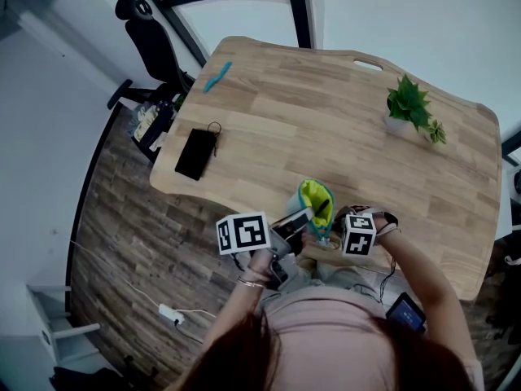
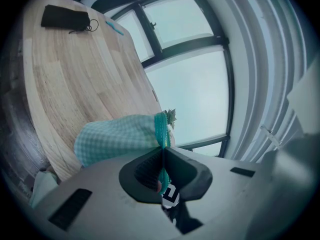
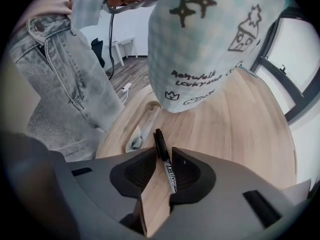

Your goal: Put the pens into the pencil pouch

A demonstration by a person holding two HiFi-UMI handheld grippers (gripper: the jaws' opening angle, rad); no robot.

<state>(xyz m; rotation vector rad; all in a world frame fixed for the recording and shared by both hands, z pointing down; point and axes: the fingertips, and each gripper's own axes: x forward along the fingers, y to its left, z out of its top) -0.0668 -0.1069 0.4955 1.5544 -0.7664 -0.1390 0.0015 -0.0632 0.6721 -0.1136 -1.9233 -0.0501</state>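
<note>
The pencil pouch [image 1: 314, 200] is pale teal check cloth with a yellow-green lining, held up over the table's near edge with its mouth open. My left gripper [image 1: 298, 220] is shut on the pouch's teal zipper edge [image 2: 161, 134], which sits pinched between the jaws of the left gripper [image 2: 162, 154]. My right gripper [image 3: 163, 153] is shut on a black marker [image 3: 165, 159] whose tip points up toward the pouch [image 3: 210, 44] hanging just above. In the head view the marker [image 1: 322, 209] lies at the pouch's mouth, beside the right gripper [image 1: 332, 221].
A pale pen-like object [image 3: 142, 128] lies near the table edge under the pouch. On the wooden table [image 1: 326, 112] are a black case with a key ring [image 1: 196, 153], a teal pen [image 1: 216, 76] far left and a potted plant [image 1: 411, 108]. A black chair [image 1: 151, 43] stands beyond the table.
</note>
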